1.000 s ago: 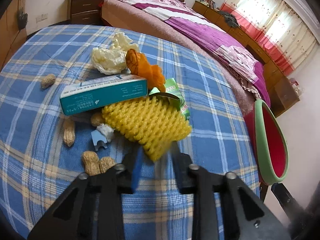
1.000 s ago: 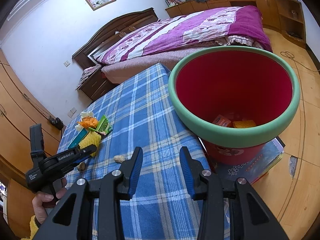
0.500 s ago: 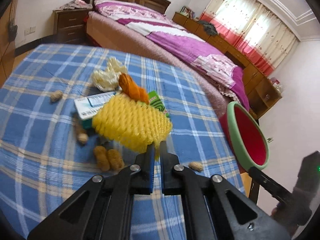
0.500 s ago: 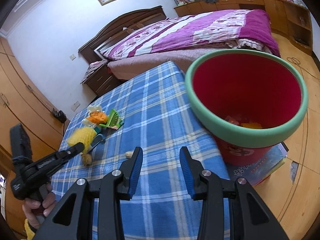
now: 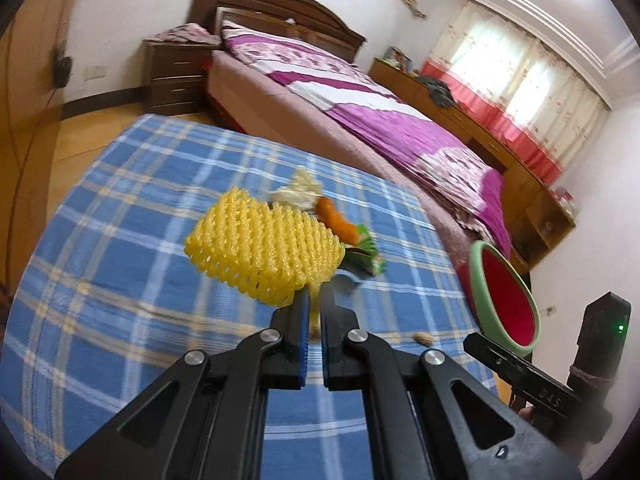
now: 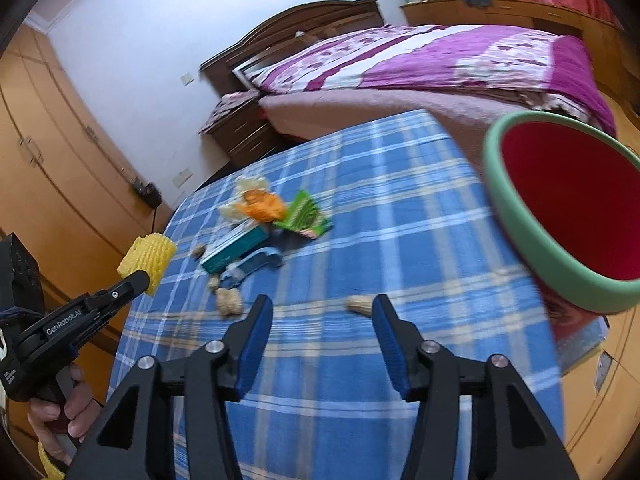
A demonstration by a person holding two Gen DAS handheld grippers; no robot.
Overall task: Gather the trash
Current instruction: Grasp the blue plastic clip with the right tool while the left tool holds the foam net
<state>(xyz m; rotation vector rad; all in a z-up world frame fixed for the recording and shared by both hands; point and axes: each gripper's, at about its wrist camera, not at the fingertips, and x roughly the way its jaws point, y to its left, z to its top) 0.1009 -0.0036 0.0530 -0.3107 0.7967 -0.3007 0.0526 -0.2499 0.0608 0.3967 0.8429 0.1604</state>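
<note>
We have the left hand-held gripper [image 5: 314, 300] clamped shut on a corner of the yellow foam net [image 5: 264, 254], which hangs clear of the tabletop [image 5: 120, 216] rather than resting on it; a pinch at the edge is enough for something so light, and it leaves the net free to drop into the bin [image 6: 560, 208], which stands off the tabletop's right edge. Our right hand-held gripper [image 6: 322, 340] holds nothing: its jaws have just been opening, roughly half spread, and they point at a lone peanut [image 6: 360, 305] near the tabletop's right edge, probably the next piece to take. The remaining trash sits in one cluster toward the far left of the tabletop. There we count one teal box [image 6: 236, 249], one green wrapper [image 6: 304, 216], one orange peel [image 6: 264, 205], one pale crumpled wad [image 6: 244, 188] and one small blue piece [image 6: 256, 261]. More peanuts lie along the cluster's near side; blur keeps us from counting them surely, perhaps three.
</note>
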